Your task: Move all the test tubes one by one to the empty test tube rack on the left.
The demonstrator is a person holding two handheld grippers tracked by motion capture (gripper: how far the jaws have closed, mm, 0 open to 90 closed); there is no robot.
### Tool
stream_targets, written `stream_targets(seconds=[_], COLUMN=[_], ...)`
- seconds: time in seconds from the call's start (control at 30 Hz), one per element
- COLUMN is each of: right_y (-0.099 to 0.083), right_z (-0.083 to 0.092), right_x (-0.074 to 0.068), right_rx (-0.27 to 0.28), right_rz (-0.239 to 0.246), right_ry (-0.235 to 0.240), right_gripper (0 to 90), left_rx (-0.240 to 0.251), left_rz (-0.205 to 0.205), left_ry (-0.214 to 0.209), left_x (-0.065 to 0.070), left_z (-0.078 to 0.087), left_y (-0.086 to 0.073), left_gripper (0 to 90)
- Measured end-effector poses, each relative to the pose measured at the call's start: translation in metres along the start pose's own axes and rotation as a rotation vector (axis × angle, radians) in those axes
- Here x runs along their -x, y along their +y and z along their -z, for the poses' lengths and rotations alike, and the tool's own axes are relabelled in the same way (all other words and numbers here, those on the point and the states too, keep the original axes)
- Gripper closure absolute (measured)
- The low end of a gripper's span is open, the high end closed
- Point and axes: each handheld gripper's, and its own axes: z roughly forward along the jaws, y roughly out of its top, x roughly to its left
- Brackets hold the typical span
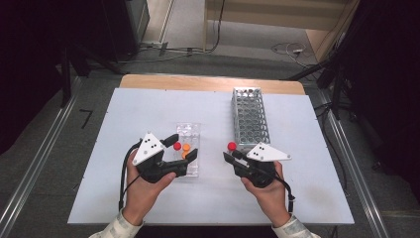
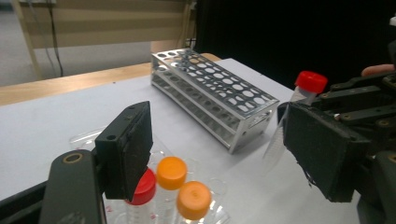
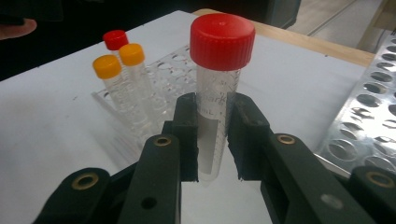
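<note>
Right tongs (image 3: 214, 135): jaws closed on a clear tube with a red cap (image 3: 222, 35), held upright by its body, cap well above the jaws. In the high view these tongs (image 1: 229, 154) sit just beside the near end of the metal rack, the red cap (image 1: 232, 146) at their tip.

Left tongs (image 2: 219, 149): jaws wide apart, nothing between them. In the high view they (image 1: 184, 147) straddle the near end of the clear plastic rack (image 1: 189, 130).

Clear plastic rack: holds three capped tubes upright, close together; one red-capped tube (image 2: 143, 186), two orange-capped tubes (image 2: 171, 172) (image 2: 194, 199). From the right gripper view, the same three stand at the rack's edge (image 3: 115, 39) (image 3: 131, 53) (image 3: 107, 66).

Metal rack (image 1: 249, 119): perforated, many round holes, lying lengthwise away from the person, right of the plastic rack; its holes appear empty.

Table (image 1: 124, 114): pale top, wooden edge at the far side.

Hands: left hand (image 1: 143, 186) and right hand (image 1: 267, 191), each gripping its tongs from below.
</note>
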Motion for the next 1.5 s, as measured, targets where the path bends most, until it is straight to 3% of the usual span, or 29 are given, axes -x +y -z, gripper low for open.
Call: stream_targets(seconds=[0.47,0.8,1.27,1.5], right_y=[-0.004,-0.005,-0.004,-0.004], right_z=[-0.011,-0.016,-0.016,-0.015], right_x=[-0.027,-0.043,-0.053,-0.054], right_rx=[-0.034,-0.051,-0.049,-0.049], right_rz=[0.041,0.067,0.083,0.081], right_ry=[0.084,0.131,0.164,0.162], right_gripper=[71.3,71.3,71.3,69.8], left_rx=[-0.024,-0.043,-0.072,-0.073], left_rz=[-0.059,-0.106,-0.122,-0.123], left_ry=[-0.087,-0.154,-0.175,-0.176], left_x=[0.024,0.037,0.040,0.039], left_z=[-0.005,-0.008,-0.012,-0.011], left_y=[-0.002,-0.005,-0.010,-0.009], left_gripper=[27.8,46.7,68.5,70.5])
